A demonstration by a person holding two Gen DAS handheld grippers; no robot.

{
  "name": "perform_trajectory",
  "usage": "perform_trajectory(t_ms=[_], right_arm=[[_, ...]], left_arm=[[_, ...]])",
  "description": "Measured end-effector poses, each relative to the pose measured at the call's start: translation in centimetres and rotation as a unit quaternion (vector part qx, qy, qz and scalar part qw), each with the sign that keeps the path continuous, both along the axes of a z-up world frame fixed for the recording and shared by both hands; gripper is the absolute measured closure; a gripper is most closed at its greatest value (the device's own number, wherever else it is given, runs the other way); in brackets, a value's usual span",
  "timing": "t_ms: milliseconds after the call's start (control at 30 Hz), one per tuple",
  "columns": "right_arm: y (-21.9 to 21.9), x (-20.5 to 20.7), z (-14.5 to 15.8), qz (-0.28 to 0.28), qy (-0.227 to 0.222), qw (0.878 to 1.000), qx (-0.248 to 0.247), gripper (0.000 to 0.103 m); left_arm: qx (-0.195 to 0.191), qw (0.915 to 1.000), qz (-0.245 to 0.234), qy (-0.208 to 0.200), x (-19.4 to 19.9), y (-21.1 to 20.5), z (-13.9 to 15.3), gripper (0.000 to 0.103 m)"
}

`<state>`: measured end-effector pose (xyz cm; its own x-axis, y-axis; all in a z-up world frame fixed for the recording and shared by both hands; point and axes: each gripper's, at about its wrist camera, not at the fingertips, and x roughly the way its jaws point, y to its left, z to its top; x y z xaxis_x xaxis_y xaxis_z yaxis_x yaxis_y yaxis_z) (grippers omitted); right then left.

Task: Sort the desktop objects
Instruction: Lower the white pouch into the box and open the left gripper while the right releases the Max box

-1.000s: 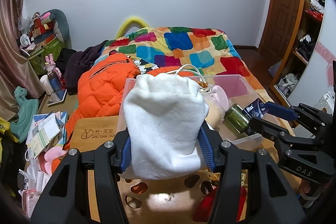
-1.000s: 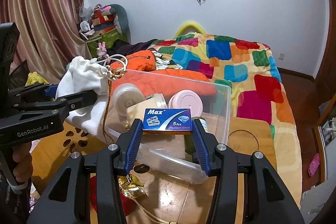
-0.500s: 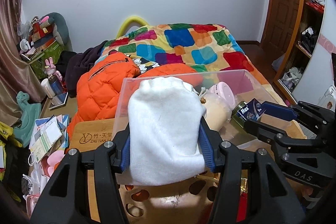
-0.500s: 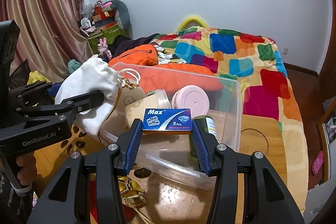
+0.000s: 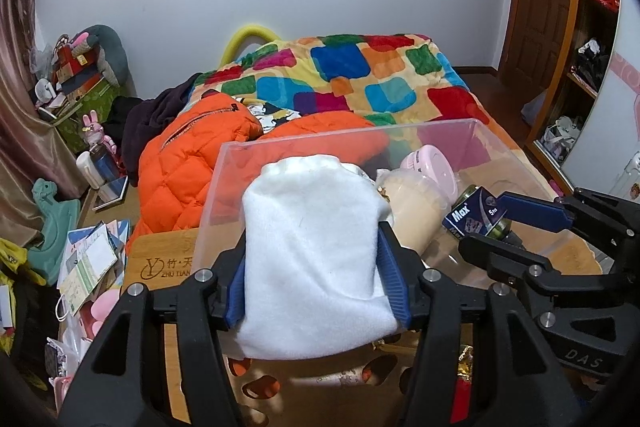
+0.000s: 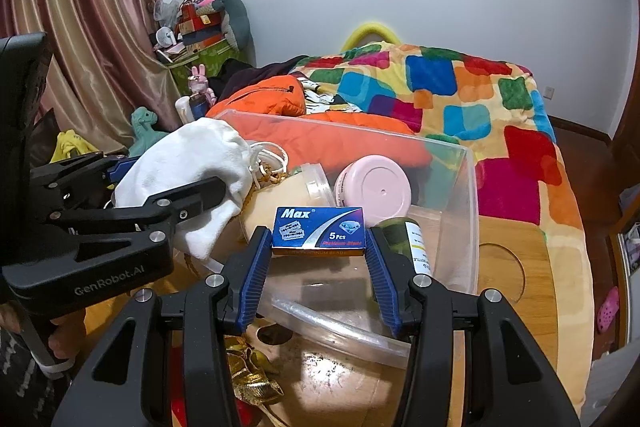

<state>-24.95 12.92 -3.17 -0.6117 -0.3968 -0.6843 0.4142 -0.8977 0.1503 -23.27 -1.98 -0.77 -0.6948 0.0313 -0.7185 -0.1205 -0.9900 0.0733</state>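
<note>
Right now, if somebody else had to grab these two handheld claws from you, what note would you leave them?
Left gripper: shut on the white pouch, held over the near left corner of the clear bin.
Right gripper: shut on the blue Max blade box, held above the bin's near edge.
Already in the bin: pink-lidded jar, cream tub, green bottle.
Left to do: release both items into the bin, then collect the gold foil piece on the wooden table.
</note>
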Motion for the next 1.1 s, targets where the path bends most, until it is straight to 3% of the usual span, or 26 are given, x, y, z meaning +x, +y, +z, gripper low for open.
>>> perform_trajectory(t_ms=[767, 1100], right_arm=[[-0.3, -0.4, 0.0, -0.002, -0.014, 1.000, 0.016, 0.057], [-0.3, 0.2, 0.6, -0.007, -0.011, 1.000, 0.025, 0.047]], left_arm=[[0.015, 0.9994, -0.014, -0.026, -0.1, -0.5, -0.5, 0.044], [0.009, 0.9998, -0.011, -0.015, 0.9, -0.7, 0.2, 0.034]])
